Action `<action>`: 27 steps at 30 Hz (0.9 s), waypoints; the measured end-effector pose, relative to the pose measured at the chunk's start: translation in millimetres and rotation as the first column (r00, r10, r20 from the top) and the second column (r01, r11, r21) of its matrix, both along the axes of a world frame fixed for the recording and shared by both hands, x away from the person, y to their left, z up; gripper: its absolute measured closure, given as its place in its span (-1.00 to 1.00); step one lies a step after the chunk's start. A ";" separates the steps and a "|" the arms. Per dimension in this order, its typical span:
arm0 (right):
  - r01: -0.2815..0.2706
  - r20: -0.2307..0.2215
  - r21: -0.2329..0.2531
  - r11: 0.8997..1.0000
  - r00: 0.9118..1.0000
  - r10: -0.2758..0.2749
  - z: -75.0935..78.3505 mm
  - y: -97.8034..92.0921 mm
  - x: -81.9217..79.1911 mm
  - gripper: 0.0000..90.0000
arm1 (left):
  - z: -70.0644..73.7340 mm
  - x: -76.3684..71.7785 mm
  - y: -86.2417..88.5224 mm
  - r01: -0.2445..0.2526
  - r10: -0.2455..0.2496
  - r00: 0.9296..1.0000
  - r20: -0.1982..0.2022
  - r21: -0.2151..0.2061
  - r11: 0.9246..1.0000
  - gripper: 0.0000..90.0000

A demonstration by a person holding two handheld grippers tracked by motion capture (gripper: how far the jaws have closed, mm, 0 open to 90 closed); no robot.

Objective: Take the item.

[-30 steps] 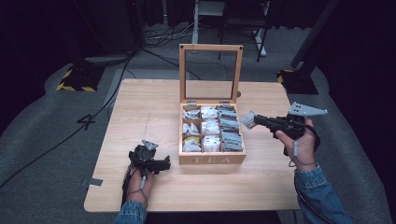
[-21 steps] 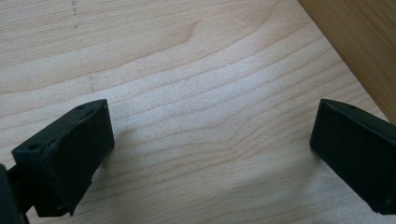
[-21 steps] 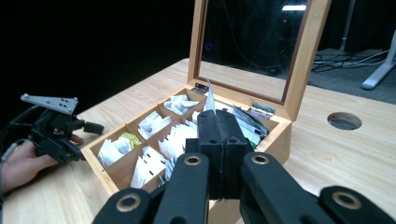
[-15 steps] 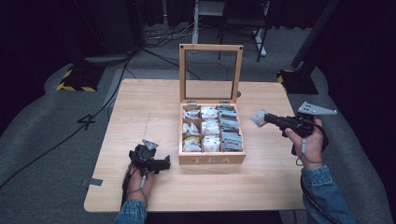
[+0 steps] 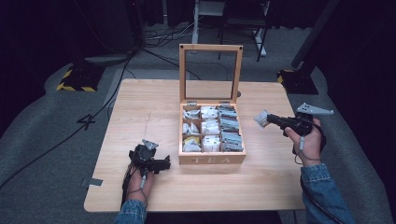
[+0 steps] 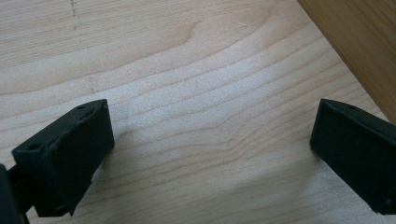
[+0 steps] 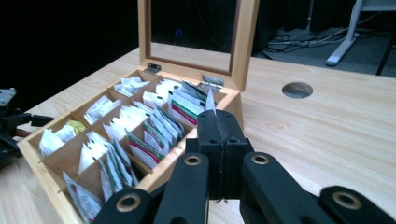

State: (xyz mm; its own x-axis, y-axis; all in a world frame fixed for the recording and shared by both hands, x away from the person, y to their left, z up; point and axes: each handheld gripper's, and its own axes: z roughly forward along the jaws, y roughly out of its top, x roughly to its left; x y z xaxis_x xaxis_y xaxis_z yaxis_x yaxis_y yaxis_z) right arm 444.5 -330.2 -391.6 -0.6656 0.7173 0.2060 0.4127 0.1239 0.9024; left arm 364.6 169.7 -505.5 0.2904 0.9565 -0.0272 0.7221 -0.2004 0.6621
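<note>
Your right gripper (image 5: 263,119) has its jaws pressed together on a tea bag (image 7: 210,100), whose thin white edge pokes up between them; you hold it above the table (image 5: 149,102), just beside the right wall of the wooden tea box (image 5: 212,159) and off toward the table's right edge. The box stands near the middle of the table with its glass-paned lid (image 5: 211,72) raised upright. Its compartments hold packets: white ones in the left and middle columns, a yellow one in the front left cell, green-and-red printed sachets standing on edge in the right column. Your left gripper (image 5: 161,164) rests on the table toward the front edge, beside the box's front left corner, jaws wide apart over bare wood.
</note>
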 end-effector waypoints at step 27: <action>0.037 -0.151 -0.072 0.997 0.987 -0.048 -50.5 -8.3 23.9 1.00 | 0.0 0.0 0.1 0.001 -0.001 1.000 0.000 0.001 1.000 -1.00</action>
